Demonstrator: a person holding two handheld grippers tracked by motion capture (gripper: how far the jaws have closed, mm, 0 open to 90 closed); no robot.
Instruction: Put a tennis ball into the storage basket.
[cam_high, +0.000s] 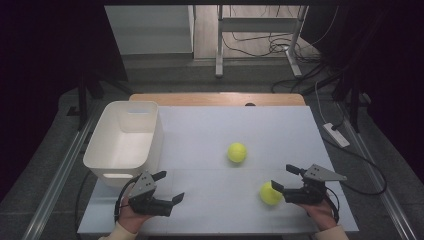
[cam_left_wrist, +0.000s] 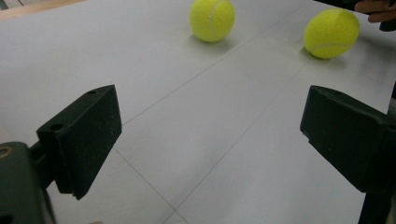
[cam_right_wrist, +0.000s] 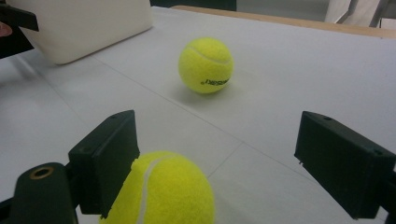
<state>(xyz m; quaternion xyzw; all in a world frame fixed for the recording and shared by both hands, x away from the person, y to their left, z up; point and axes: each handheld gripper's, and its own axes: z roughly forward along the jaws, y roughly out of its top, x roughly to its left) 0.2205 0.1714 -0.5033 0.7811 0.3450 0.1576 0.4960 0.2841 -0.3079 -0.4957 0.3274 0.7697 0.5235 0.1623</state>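
A: Where do things stand?

B: The right hand-held gripper (cam_high: 281, 178) has its jaws spread wide, with the near tennis ball (cam_high: 270, 193) sitting low between them on the bench (cam_high: 210, 150). In the right gripper view that ball (cam_right_wrist: 163, 191) lies hard against one jaw, with a wide gap to the other; nothing is pinched yet.

A: And the left one?

B: The left hand-held gripper (cam_high: 171, 186) is also spread, with nothing between its jaws, and hovers just in front of the white bin (cam_high: 125, 142). The second tennis ball (cam_high: 237, 152) rests well apart from both, toward the middle of the bench.

A: What could go wrong?

B: I'd judge the off-centre ball to be the main risk. If the jaws close as they are, the one touching it may nudge it before the far one arrives, and a round ball on a smooth surface rolls off easily, perhaps toward the bench's front edge. A grip low on the curve could also squeeze it out upward.

A: Any writing?

B: On the far ball (cam_right_wrist: 206, 65), dark printed lettering appears upside down below the seam; it is too small to read with confidence. The near ball has only its white seam to show, and the bin is plain.
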